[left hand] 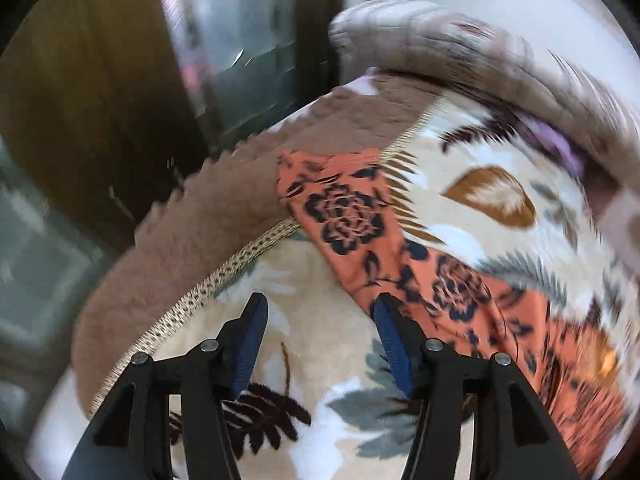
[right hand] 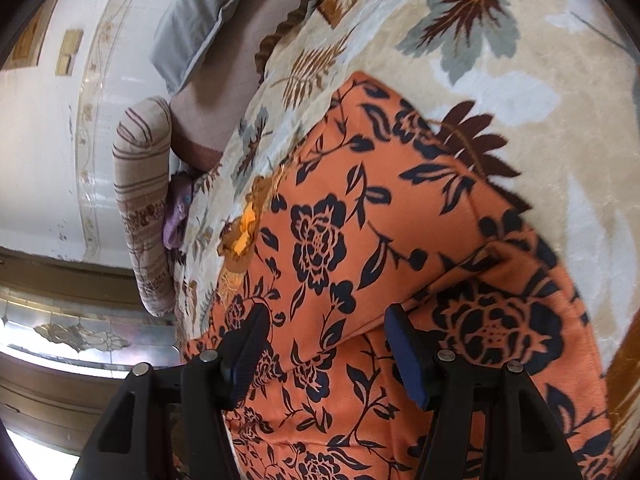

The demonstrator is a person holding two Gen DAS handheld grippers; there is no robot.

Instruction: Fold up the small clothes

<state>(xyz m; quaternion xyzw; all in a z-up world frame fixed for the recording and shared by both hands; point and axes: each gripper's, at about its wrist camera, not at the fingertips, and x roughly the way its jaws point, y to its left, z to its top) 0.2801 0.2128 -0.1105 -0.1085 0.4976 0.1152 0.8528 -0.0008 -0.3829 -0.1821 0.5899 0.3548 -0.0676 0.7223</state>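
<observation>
An orange garment with dark navy flowers (right hand: 360, 248) lies spread on a cream leaf-patterned blanket (right hand: 500, 88). My right gripper (right hand: 324, 316) is open just above the garment, with a fold of the cloth lying between and below its fingers. In the left wrist view the same orange garment (left hand: 352, 216) runs diagonally across the blanket (left hand: 312, 288). My left gripper (left hand: 320, 304) is open and empty over the blanket, its right finger (left hand: 390, 332) at the garment's lower edge. The left wrist view is motion-blurred.
A brown plush border (left hand: 248, 184) edges the blanket at the bed's side. A striped bolster (right hand: 140, 200) and a grey pillow (right hand: 200, 12) lie by the white wall (right hand: 40, 140). A purple cloth (right hand: 176, 220) is tucked by the bolster. A dark wooden door (left hand: 80, 100) stands beyond the bed.
</observation>
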